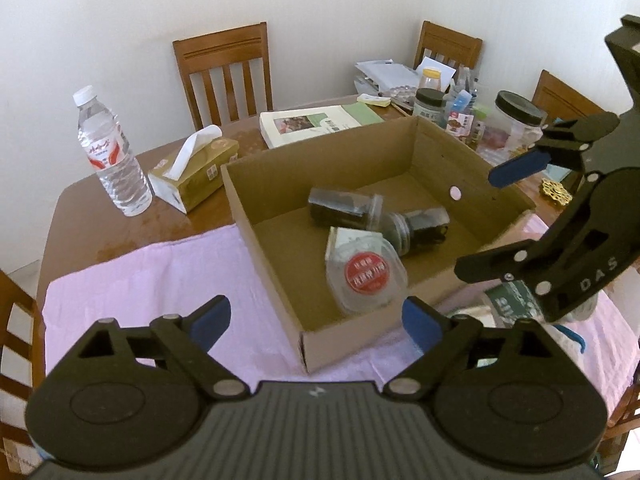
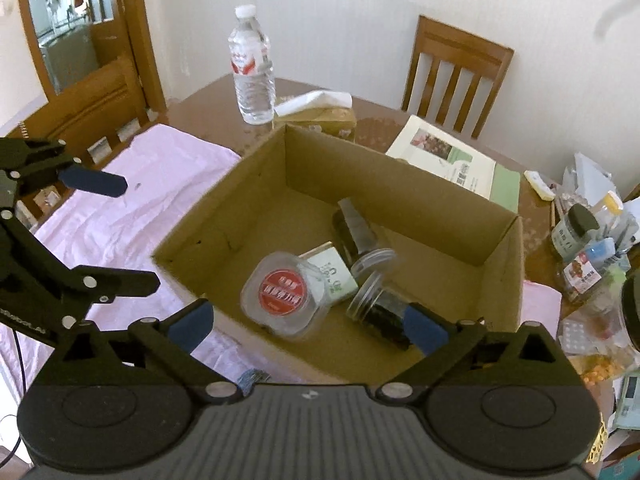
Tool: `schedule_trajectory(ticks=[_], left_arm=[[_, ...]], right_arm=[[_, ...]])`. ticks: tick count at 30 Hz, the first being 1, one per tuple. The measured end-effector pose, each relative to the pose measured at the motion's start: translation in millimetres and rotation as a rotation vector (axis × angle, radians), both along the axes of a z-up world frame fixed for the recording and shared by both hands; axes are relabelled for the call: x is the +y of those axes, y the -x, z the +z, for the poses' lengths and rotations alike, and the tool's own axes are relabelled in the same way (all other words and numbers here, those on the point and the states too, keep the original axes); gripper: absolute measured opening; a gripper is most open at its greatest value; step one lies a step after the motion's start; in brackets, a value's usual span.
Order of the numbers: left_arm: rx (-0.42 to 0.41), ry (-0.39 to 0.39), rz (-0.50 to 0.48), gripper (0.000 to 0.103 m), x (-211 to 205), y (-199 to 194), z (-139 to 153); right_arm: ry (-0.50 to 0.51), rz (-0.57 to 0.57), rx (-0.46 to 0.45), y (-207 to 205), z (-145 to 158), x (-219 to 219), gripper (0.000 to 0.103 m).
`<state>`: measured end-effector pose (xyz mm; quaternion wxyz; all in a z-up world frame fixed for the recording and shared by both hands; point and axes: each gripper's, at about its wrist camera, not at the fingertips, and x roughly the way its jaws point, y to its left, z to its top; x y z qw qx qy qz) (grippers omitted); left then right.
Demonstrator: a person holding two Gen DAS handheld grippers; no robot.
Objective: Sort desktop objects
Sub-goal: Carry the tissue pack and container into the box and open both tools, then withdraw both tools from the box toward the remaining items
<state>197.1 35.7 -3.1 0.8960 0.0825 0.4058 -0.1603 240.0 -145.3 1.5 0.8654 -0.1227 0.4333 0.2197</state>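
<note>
An open cardboard box [image 1: 264,240] [image 2: 500,264] stands on a pink cloth [image 1: 160,280] [image 2: 152,184]. In it lie two dark clear-lidded jars [image 1: 344,206] [image 1: 420,228], a clear tub with a red round label [image 1: 366,276] [image 2: 282,292] and a small green-printed box [image 2: 336,272] under it. My left gripper [image 1: 316,320] is open and empty, above the box's near corner. My right gripper [image 2: 306,326] is open and empty, above the box's near wall. Each gripper shows in the other's view, the right one [image 1: 484,220] and the left one [image 2: 136,232].
On the brown table [image 1: 80,216] stand a water bottle [image 1: 112,152] [image 2: 254,64], a tissue box [image 1: 196,172] [image 2: 320,112] and a booklet [image 1: 312,122] [image 2: 452,156]. Jars, packets and papers [image 1: 440,96] [image 2: 592,240] crowd the far right. Wooden chairs [image 1: 228,72] [image 2: 456,68] surround the table.
</note>
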Motion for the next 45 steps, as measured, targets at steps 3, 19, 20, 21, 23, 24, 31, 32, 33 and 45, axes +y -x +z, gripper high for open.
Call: schedule_trajectory(ticks=[3,19,20,21,23,24,31,32,33,45], left_arm=[[-0.004,-0.004,0.013,0.093,-2.8,14.3,0.0],[0.039,-0.014,0.012,0.093,-24.5,56.9,-19.9],[0.041,-0.016,0.005,0.093,-25.4,58.6,-22.6],[0.045,-0.018,-0.005,0.093,-26.1,59.5,-26.1],[0.054,-0.019,-0.022,0.093,-27.2,61.8,-31.5],[0.051,-0.017,-0.031,0.093,-27.2,63.1,-34.3],[0.069,-0.024,-0.125,0.093,-28.2,65.8,-51.9],[0.07,-0.024,-0.14,0.093,-28.1,66.1,-53.4],[0.073,-0.022,-0.161,0.093,-28.2,66.6,-55.3],[0.099,-0.086,-0.383,0.093,-46.0,71.2,-78.6]], right_arm=[[0.004,0.013,-0.024,19.3,3.6,-3.3,0.103],[-0.008,0.002,-0.038,97.4,-14.0,-28.8,0.103],[-0.006,-0.007,-0.032,101.2,-16.9,-29.2,0.103],[-0.006,-0.016,-0.03,104.6,-19.6,-29.7,0.103],[-0.009,-0.03,-0.032,113.1,-25.2,-30.6,0.103],[-0.008,-0.041,-0.029,116.8,-28.6,-31.2,0.103],[-0.023,-0.142,-0.024,145.6,-47.1,-30.1,0.103],[-0.027,-0.158,-0.021,149.0,-50.0,-30.3,0.103],[-0.03,-0.174,-0.012,152.4,-53.6,-30.6,0.103],[-0.003,-0.337,0.041,179.6,-78.6,-47.3,0.103]])
